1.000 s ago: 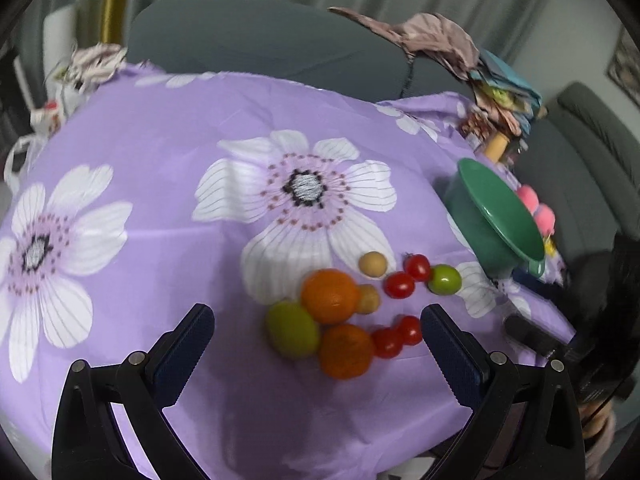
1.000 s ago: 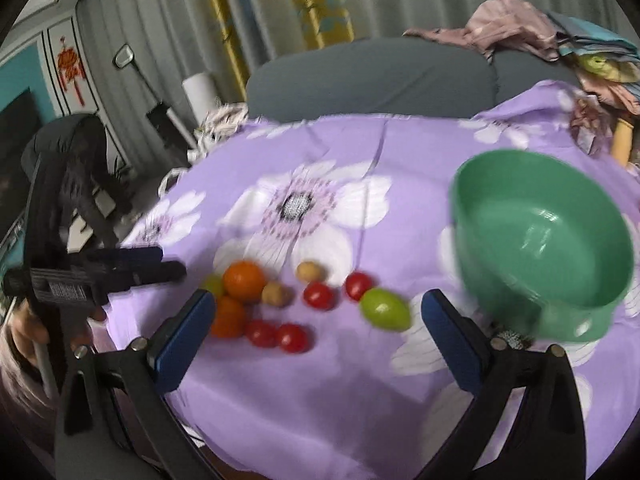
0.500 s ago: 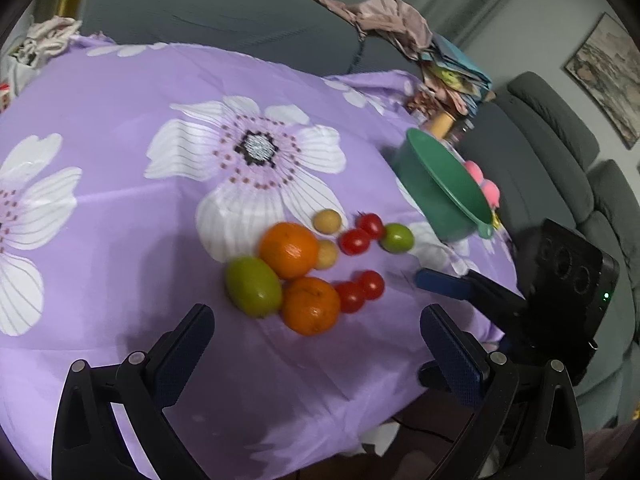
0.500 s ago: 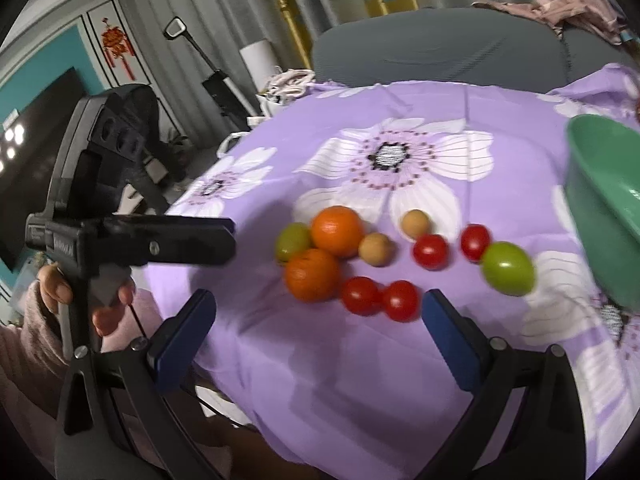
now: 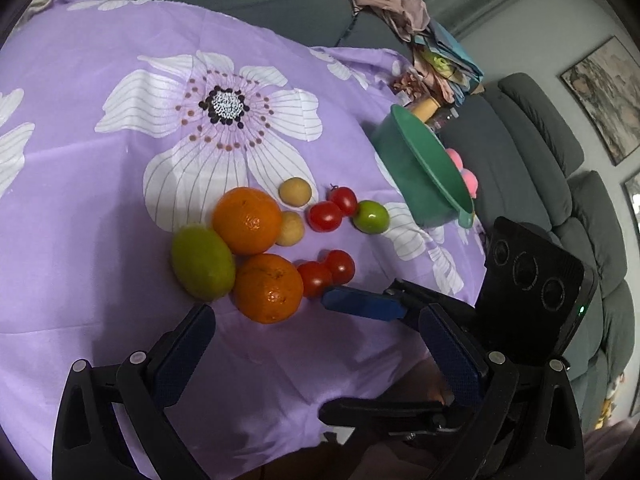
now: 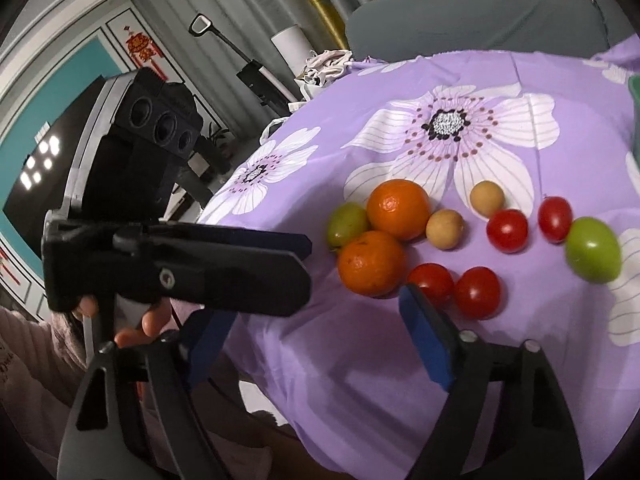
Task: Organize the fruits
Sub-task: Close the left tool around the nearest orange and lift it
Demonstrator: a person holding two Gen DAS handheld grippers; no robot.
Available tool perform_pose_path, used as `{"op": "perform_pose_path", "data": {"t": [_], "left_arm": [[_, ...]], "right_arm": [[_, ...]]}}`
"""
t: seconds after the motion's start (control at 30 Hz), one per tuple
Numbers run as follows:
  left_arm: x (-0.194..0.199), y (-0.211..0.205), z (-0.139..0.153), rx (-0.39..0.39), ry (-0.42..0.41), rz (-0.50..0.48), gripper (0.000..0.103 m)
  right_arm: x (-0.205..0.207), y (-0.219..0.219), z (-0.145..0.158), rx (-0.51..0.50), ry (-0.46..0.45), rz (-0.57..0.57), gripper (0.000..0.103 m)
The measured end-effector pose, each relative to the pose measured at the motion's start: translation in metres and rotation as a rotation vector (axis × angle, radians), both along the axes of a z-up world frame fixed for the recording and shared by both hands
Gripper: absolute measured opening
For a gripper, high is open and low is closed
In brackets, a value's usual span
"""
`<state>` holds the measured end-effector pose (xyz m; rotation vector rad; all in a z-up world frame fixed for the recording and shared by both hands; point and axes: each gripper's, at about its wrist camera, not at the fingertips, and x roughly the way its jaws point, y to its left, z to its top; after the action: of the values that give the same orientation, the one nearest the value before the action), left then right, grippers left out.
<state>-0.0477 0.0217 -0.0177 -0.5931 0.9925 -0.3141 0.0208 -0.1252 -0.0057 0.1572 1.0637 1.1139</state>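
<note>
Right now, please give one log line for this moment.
left gripper: open, empty | right gripper: open, jaws just closing, empty | fruits on tablecloth | green bowl: empty

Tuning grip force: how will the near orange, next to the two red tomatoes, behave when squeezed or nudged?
The near orange looks round, so probably rolls if nudged. Its dimpled peel likely grips the pads well. It touches a tomato and the green fruit, so pushing may shift them.
</note>
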Motion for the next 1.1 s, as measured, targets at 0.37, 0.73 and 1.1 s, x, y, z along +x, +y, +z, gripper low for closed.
{"op": "perform_pose_path", "data": {"t": [0.37, 0.73, 1.1], "left_arm": [[0.015, 0.004, -0.008, 0.004, 0.034, 0.017, 0.08], [0.019, -0.001, -0.011, 0.125, 0.056, 0.004, 0.067], [0.012, 0.006, -0.008, 0.114, 0.05, 0.038, 0.039]], "right_arm": [[0.016, 0.015, -0.017, -0.065, 0.055, -0.036, 0.068], [0.028, 0.024, -0.027, -0.116, 0.056, -0.058, 0.044], [0.022, 0.019, -0.025, -0.098, 0.023, -0.07, 0.043]]}}
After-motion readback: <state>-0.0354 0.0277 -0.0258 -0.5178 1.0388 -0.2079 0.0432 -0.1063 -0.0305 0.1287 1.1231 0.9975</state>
